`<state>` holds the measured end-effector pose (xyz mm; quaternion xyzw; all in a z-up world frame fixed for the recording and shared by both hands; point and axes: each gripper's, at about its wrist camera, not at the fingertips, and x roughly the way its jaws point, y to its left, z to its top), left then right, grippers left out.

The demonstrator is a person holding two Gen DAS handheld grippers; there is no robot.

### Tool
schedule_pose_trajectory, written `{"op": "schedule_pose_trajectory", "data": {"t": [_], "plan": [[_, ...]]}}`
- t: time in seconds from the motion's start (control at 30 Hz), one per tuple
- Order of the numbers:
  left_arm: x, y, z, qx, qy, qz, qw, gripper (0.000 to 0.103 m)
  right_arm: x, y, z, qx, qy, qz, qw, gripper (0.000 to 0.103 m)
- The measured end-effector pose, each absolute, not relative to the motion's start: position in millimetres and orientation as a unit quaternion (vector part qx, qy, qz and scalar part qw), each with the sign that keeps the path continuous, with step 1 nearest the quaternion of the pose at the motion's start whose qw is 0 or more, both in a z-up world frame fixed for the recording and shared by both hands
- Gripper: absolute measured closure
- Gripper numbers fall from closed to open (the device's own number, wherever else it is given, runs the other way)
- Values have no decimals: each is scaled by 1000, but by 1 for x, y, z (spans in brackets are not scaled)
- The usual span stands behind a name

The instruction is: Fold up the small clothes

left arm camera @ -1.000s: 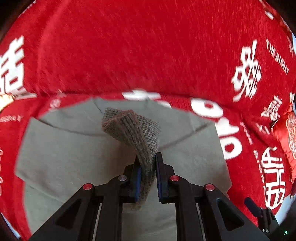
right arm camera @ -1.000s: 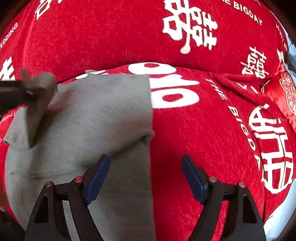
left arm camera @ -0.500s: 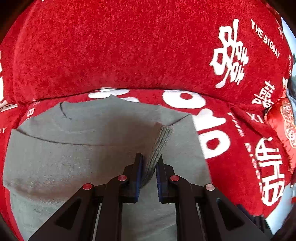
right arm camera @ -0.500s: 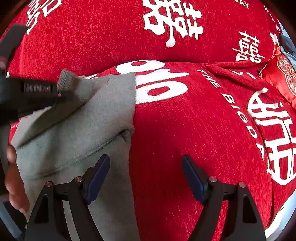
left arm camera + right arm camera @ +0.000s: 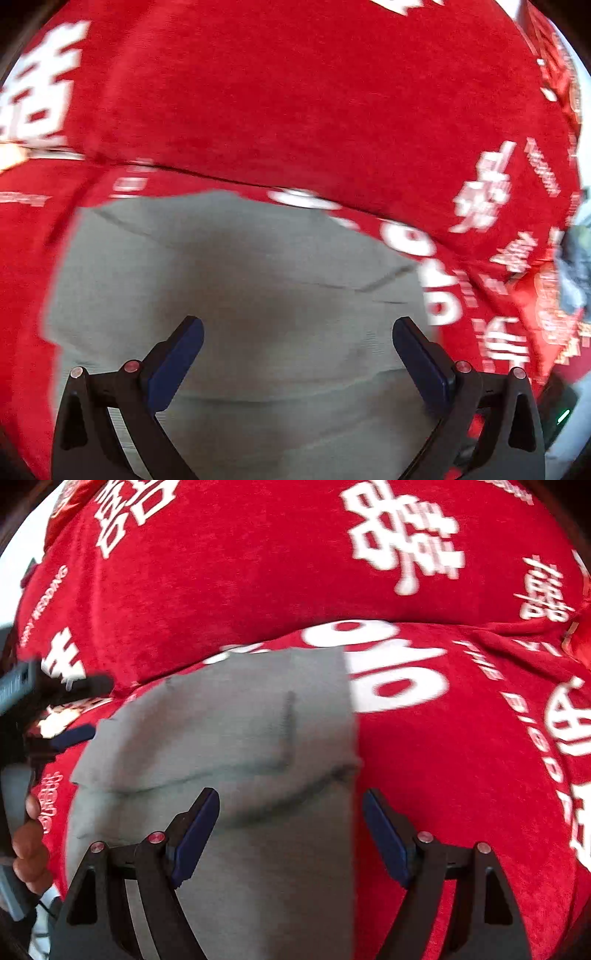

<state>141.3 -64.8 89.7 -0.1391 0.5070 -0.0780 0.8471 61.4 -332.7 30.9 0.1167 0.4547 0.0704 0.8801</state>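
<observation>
Released since the earlier frames: left gripper (image 5: 297, 363) let go of the ribbed sleeve cuff it was pinching; jaws now spread wide, nothing between the blue pads. Grey sweater (image 5: 236, 280) lies flat directly ahead of and beneath this gripper, sleeve folded across the body, fold crease running toward the right pad. Right gripper (image 5: 291, 834) also spread apart, empty; left pad over the sweater (image 5: 236, 738), right pad over bare cover, garment's straight right edge running between them. Left of the right gripper: the person's hand (image 5: 27, 843) on the other tool's handle. Under everything, beyond both grippers: red cover (image 5: 461, 775) with white printed characters, rising into a backrest (image 5: 295, 110); left view is motion-blurred
</observation>
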Motion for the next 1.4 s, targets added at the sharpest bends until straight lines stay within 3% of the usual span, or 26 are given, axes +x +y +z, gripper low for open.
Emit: {"op": "schedule_pose_trajectory", "data": {"t": [0.17,0.3,0.5,0.77,0.8,0.83,0.87,1.1,1.4], "plan": [[121,-11,66,-124,524,-11,843,1,90,-325,17,153,467,102,865,23],[103,6,50,-119,527,10,842,1,99,-320,12,176,480,127,850,45],[85,3,21,-107,542,13,833,1,100,-306,6,199,490,157,834,46],[91,20,27,-113,531,12,839,1,133,-311,-8,281,475,131,823,41],[92,24,25,-119,537,13,835,1,138,-311,-9,285,475,129,822,48],[93,25,23,-123,540,14,832,1,141,-310,-9,282,475,125,824,81],[93,30,22,-126,544,18,829,1,145,-309,-7,274,479,121,825,96],[83,66,33,-175,522,33,834,1,128,-310,41,190,422,90,882,95],[100,91,55,-199,502,48,840,1,145,-330,15,185,478,49,857,95]]}}
